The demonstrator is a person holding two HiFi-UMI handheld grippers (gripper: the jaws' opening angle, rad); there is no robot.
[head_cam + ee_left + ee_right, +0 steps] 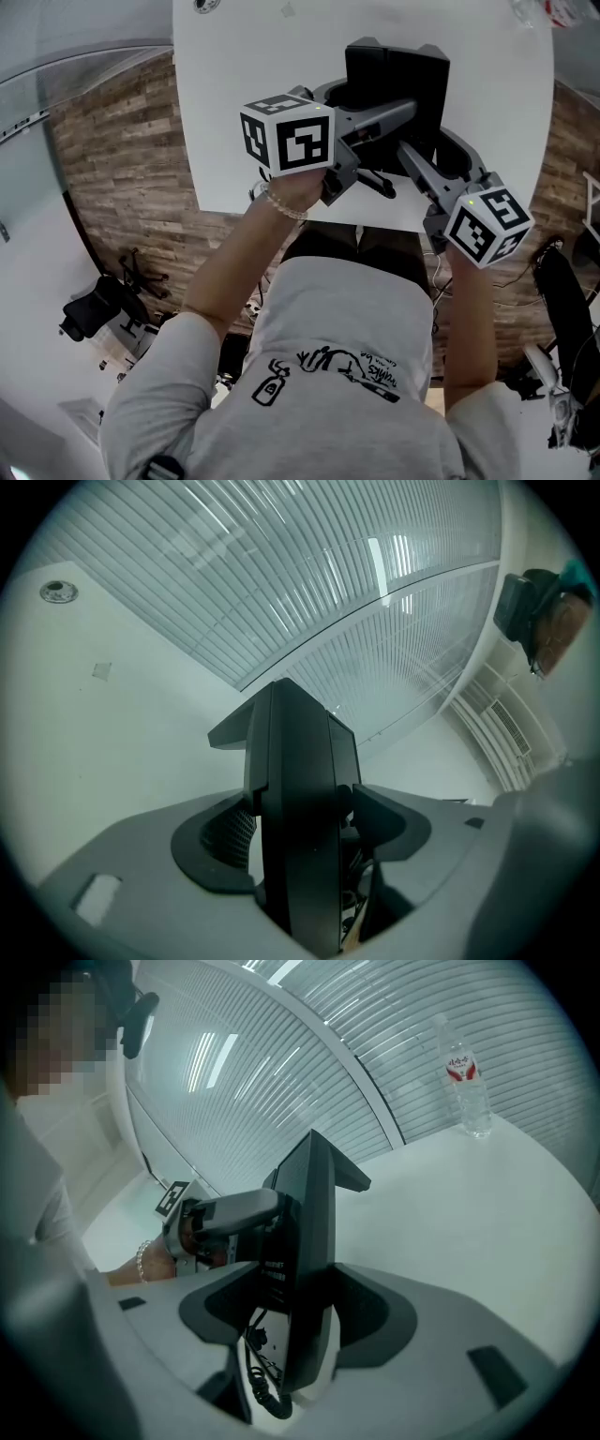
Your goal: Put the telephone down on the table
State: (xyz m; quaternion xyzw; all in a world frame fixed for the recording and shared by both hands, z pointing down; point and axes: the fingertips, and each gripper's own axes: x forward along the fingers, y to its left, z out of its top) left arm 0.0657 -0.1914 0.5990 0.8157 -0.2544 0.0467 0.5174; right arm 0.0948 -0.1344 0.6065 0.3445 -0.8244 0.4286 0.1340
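While 2 grippers clamp it, the black telephone (398, 80) is by the table's (244, 75) near edge.
Both the left gripper (305, 832) and the right gripper (305, 1312) pinch its body.

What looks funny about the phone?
The black telephone is not lying flat. It stands on its edge over the white table, pinched between the left tool and the right tool. Its curly cord dangles loose underneath. Nothing looks spilled or broken.

Black telephone (398, 80) (coiled cord (260, 1391) dangling) stands edge-up over the white table (234, 94).
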